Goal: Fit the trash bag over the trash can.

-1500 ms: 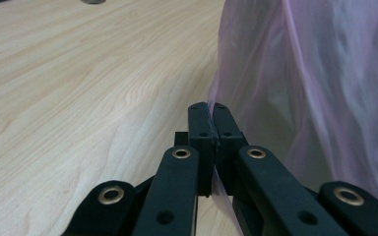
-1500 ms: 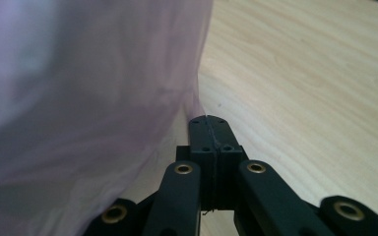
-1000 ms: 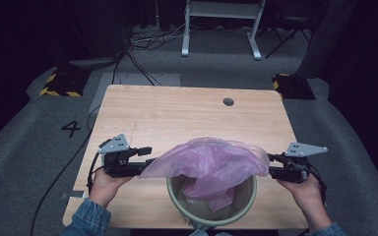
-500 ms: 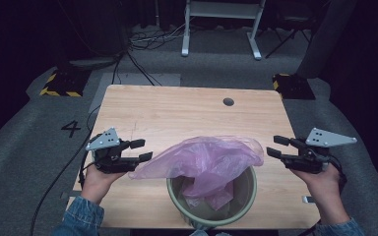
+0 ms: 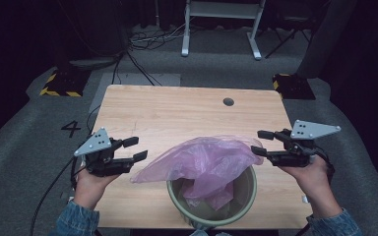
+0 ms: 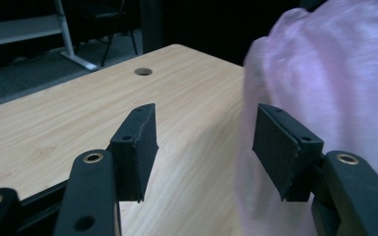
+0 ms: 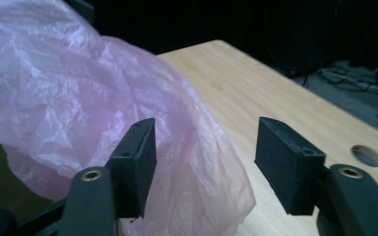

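Observation:
A thin pink plastic bag (image 5: pixel 204 162) lies draped over and partly inside a pale green bin (image 5: pixel 246 196) at the table's near edge. My left gripper (image 5: pixel 134 149) hovers open just left of the bag's edge, nothing between its jaws. In the left gripper view the bag (image 6: pixel 334 83) billows at the right, beside the right-hand pad (image 6: pixel 275 142). My right gripper (image 5: pixel 262 142) stands open at the bag's right end, close to the film but not holding it. The right gripper view has the bag (image 7: pixel 78 98) spreading behind the left-hand pad (image 7: pixel 140 157).
The wooden table (image 5: pixel 177 113) stretches away bare behind the bin, with a round cable hole (image 5: pixel 228 102) near its far edge. A white desk frame (image 5: pixel 221 19) and floor cables (image 5: pixel 138 44) lie beyond. Dark floor surrounds the table.
Both grippers have let go of the bag, opened, and drawn apart outward. The bag has slackened and settled over the bin.

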A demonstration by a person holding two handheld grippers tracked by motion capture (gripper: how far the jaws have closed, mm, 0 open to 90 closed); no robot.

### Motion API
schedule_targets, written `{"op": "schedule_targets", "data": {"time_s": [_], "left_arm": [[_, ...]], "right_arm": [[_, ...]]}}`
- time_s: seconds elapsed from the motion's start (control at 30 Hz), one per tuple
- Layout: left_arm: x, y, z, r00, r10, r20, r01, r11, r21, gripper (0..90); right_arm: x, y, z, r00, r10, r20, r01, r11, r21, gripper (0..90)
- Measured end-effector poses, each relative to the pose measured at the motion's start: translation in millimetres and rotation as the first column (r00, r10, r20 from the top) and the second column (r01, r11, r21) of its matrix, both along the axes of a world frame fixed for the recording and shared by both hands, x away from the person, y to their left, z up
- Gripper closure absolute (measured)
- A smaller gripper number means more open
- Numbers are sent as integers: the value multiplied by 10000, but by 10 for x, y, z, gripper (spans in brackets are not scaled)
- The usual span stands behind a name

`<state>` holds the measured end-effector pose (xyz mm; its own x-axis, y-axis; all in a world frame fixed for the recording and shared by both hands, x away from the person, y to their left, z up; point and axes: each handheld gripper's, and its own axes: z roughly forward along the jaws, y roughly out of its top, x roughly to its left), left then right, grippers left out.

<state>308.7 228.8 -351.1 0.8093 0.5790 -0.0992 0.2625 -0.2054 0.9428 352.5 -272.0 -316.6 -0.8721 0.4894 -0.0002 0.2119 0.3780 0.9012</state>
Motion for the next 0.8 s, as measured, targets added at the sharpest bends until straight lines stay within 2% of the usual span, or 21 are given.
{"op": "schedule_targets", "data": {"time_s": [0.1, 0.17, 0.23, 0.3, 0.33, 0.4, 0.43, 0.53, 0.63, 0.7, 0.77, 0.8], "left_arm": [[-126, -35, 21, 9988, -491, -10, 491, 9988, -81, 394], [-175, -78, 15, 9953, -967, -44, 967, 9952, -130, 381], [-174, -138, -12, 9904, -1356, -258, 1353, 9907, -120, 373], [-145, -189, -45, 9870, -1518, -520, 1519, 9884, -26, 373], [-127, -218, -65, 9838, -1633, -738, 1636, 9865, -17, 379], [-106, -271, -95, 9729, -1998, -1166, 2000, 9798, -99, 420], [-108, -294, -103, 9679, -2180, -1253, 2182, 9758, -121, 431], [-158, -298, -84, 9645, -2367, -1173, 2356, 9716, -235, 420], [-238, -245, -11, 9682, -2338, -892, 2304, 9720, -465, 398], [-280, -237, 19, 9722, -2265, -602, 2243, 9737, -412, 384], [-314, -264, 22, 9707, -2336, -562, 2319, 9721, -339, 382], [-322, -285, 12, 9677, -2451, -586, 2437, 9694, -299, 378]], "right_arm": [[-4, 63, -70, 9985, 363, -404, -370, 9992, -165, 545], [-12, 83, -104, 9963, 534, -676, -552, 9982, -245, 619], [-30, 84, -110, 9950, 660, -744, -686, 9971, -318, 713], [-59, 92, -101, 9953, 694, -670, -728, 9961, -491, 785], [-74, 94, -93, 9956, 728, -592, -762, 9953, -590, 825], [-109, 97, -69, 9965, 708, -442, -741, 9942, -774, 885], [-128, 93, -54, 9967, 718, -369, -747, 9936, -852, 896], [-203, 64, -12, 9971, 729, -219, -745, 9936, -844, 900], [-291, 20, 21, 9973, 731, -68, -734, 9939, -821, 900], [-344, -4, 36, 9974, 727, -6, -725, 9941, -801, 900], [-420, -28, 49, 9972, 742, 67, -734, 9941, -793, 900], [-447, -36, 52, 9970, 762, 112, -751, 9941, -780, 900]]}}
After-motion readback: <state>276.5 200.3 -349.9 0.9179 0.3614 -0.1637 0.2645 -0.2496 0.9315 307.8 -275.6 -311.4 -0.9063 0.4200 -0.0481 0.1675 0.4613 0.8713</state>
